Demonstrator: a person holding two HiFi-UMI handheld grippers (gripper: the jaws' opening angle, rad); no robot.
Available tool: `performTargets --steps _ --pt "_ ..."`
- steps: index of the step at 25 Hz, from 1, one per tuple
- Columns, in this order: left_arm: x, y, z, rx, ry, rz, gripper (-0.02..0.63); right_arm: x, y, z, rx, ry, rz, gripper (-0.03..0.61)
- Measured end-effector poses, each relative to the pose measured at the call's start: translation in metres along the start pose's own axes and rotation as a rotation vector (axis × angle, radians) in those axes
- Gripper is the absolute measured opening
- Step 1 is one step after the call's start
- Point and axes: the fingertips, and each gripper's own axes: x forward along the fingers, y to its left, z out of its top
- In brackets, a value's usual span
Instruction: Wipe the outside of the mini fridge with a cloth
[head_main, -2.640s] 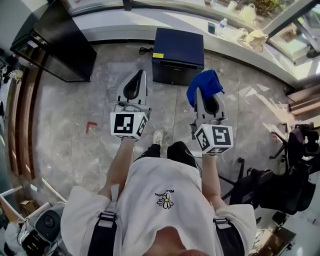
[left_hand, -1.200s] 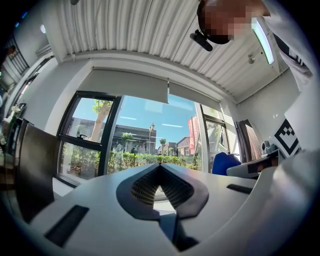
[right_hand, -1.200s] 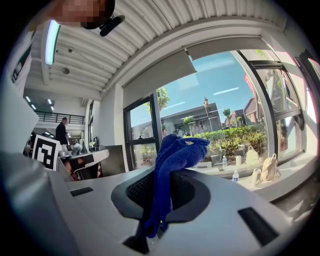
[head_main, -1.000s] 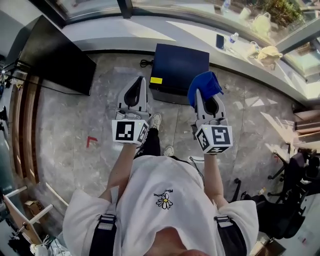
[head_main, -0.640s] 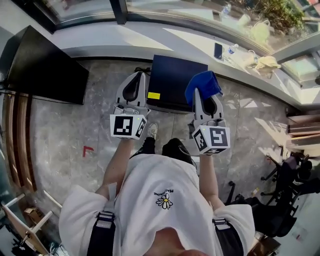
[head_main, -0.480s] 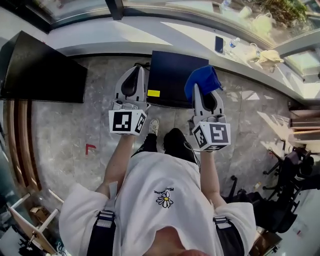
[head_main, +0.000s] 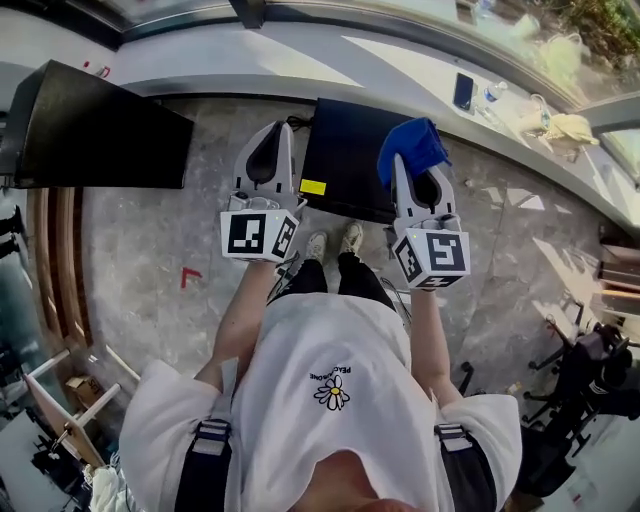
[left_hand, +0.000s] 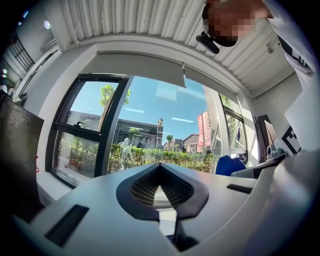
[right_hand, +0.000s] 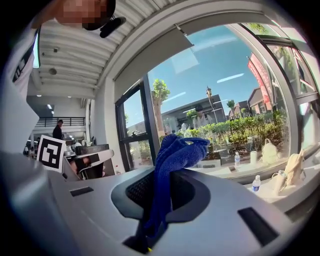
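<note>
The mini fridge (head_main: 352, 158) is a dark navy box on the stone floor against the window ledge, with a yellow label (head_main: 313, 187) on its near edge. My left gripper (head_main: 277, 130) hangs over the fridge's left edge, shut and holding nothing; in the left gripper view its jaws (left_hand: 160, 166) meet against the window. My right gripper (head_main: 401, 163) hovers over the fridge's right side, shut on a blue cloth (head_main: 412, 147). The cloth (right_hand: 176, 150) sticks up between the jaws and flops over. Neither gripper visibly touches the fridge.
A large black cabinet (head_main: 100, 128) stands to the left of the fridge. The window ledge (head_main: 300, 60) behind carries a phone (head_main: 462, 92), a bottle (head_main: 489, 93) and a bag (head_main: 570, 128). A red mark (head_main: 190, 275) is on the floor. Chairs (head_main: 590, 380) stand at the right.
The person has stepped closer to the fridge, so it now lies right under both grippers. Both grippers keep the same pose, with the cloth still held in the right one.
</note>
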Motion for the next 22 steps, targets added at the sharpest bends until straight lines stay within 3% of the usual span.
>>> performTargets --steps 5,14,17,22 --pt "0.008 -0.013 -0.004 0.022 -0.005 -0.003 0.004 0.013 -0.012 -0.004 -0.001 0.020 0.045 0.061" --pt "0.033 0.002 -0.032 0.029 0.018 -0.028 0.003 0.056 0.006 -0.017 0.003 0.055 0.079 0.061" --pt "0.047 0.018 -0.075 0.008 0.068 -0.044 0.003 0.091 0.006 -0.052 0.037 0.107 0.089 0.061" --pt "0.071 0.064 -0.192 -0.028 0.184 -0.046 0.003 0.178 0.003 -0.153 0.083 0.229 0.120 0.061"
